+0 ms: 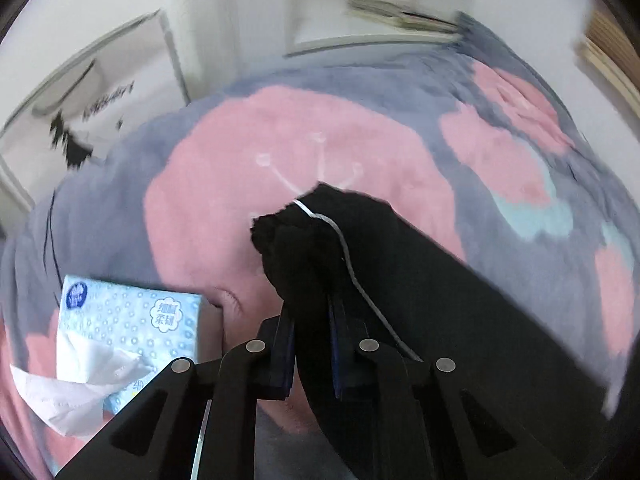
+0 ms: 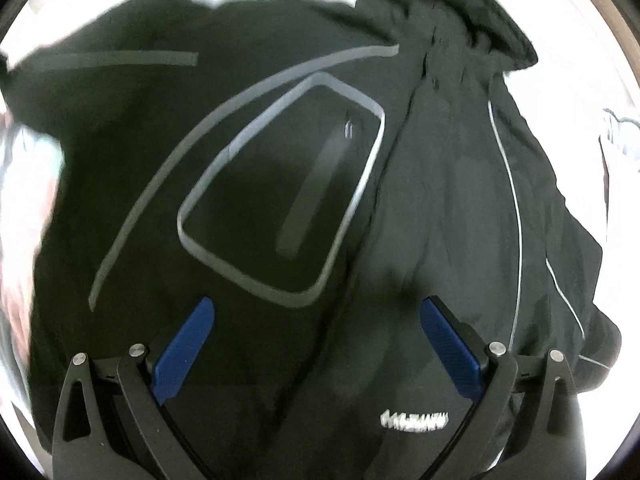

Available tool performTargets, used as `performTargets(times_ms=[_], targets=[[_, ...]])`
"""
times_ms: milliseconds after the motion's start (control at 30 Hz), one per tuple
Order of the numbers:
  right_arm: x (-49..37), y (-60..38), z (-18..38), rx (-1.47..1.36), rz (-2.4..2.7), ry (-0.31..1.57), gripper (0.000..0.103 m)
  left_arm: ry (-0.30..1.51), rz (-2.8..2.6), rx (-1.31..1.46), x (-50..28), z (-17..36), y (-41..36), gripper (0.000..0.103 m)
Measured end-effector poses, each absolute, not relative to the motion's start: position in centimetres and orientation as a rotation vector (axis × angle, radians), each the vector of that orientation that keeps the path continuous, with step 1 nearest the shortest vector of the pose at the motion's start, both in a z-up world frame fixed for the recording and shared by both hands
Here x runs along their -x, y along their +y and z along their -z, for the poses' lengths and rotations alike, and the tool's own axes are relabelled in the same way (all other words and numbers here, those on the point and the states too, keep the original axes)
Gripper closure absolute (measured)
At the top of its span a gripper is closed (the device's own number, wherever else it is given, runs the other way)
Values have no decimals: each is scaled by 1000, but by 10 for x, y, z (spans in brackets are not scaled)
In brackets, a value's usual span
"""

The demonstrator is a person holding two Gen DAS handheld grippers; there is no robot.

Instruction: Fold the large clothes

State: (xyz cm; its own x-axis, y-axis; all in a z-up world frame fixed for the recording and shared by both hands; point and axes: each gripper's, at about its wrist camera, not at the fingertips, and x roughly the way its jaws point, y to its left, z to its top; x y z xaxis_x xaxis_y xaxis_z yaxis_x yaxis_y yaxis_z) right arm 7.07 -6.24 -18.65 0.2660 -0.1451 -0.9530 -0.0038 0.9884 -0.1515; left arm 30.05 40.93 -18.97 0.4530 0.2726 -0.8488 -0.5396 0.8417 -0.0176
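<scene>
A black jacket sleeve (image 1: 420, 280) with a thin white piping line lies across a pink and grey blanket (image 1: 224, 184). My left gripper (image 1: 312, 308) is shut on the sleeve near its cuff, with dark cloth bunched between the blue pads. In the right wrist view the black jacket (image 2: 280, 184) fills the picture, with grey stripes, a grey outlined panel and a small white logo (image 2: 414, 420). My right gripper (image 2: 316, 312) hangs just above the jacket body, jaws wide apart, blue pads (image 2: 184, 348) bare.
A blue tissue pack (image 1: 128, 320) with a tissue pulled out lies on the blanket at the left, close to my left gripper. White wall and a framed picture (image 1: 92, 92) stand behind the bed. The bed's far edge runs along the top.
</scene>
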Motion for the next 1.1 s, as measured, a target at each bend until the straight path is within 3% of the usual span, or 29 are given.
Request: performTargets(times_ms=[200, 300, 400, 533, 867, 1100], targets=[[-142, -41, 178, 99, 25, 1118, 4, 880, -383, 263, -277, 148, 386, 89], [-166, -31, 212, 119, 51, 1183, 12, 842, -285, 240, -266, 124, 369, 89], [-175, -28, 253, 120, 35, 1280, 12, 797, -171, 184, -255, 95, 334, 89], [-171, -36, 239, 86, 10, 1295, 14, 759, -23, 117, -245, 64, 279, 90], [-68, -130, 132, 67, 174, 1126, 13, 693, 413, -72, -175, 27, 74, 90], [5, -217, 125, -61, 362, 1150, 13, 791, 719, -164, -136, 60, -82, 89]])
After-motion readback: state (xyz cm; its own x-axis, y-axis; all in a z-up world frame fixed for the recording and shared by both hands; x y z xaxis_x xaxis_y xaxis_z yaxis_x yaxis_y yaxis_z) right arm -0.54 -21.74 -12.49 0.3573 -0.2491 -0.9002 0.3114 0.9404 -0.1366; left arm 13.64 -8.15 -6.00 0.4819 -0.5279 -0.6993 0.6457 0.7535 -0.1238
